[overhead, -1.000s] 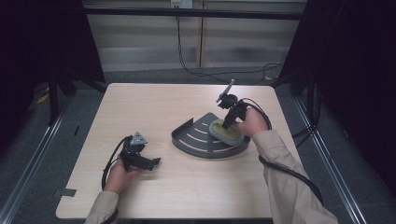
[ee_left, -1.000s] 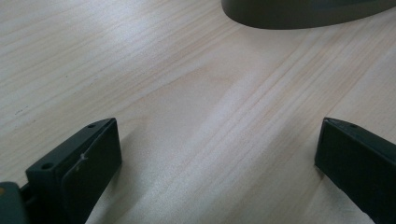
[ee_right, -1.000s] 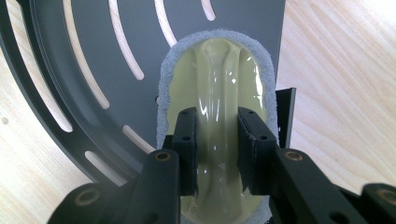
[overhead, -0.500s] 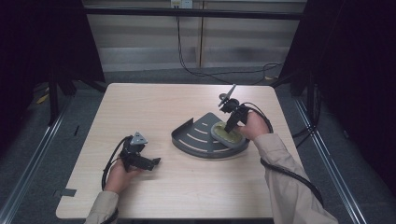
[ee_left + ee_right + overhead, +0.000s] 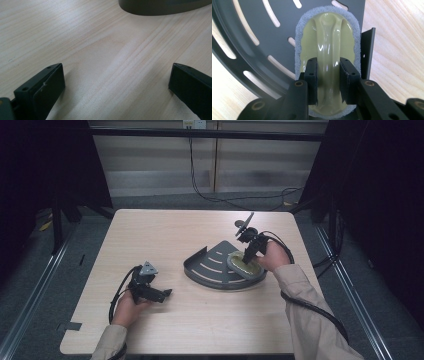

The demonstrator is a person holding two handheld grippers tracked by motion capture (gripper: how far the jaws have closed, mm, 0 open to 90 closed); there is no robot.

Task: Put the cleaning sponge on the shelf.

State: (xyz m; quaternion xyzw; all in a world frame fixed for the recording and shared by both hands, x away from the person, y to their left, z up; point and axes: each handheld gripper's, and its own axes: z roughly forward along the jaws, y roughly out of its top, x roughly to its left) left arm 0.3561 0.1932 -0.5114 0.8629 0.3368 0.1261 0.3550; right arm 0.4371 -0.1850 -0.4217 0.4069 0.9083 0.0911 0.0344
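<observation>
the pale wood-grain surface (image 5: 200, 320) carried a dark grey fan-shaped slotted metal tray (image 5: 212, 267) right of centre, its curved edge toward six o'clock. on the tray, at its three o'clock side, lay an oval scrubbing pad with a grey felt rim and a glossy olive-green plastic handle (image 5: 329, 52). the right tool (image 5: 329, 83) stood over it, jaws clamped on the handle's raised ridge. at eight o'clock on the surface the left tool (image 5: 113, 85) rested in the person's hand, jaws wide apart over bare wood.
</observation>
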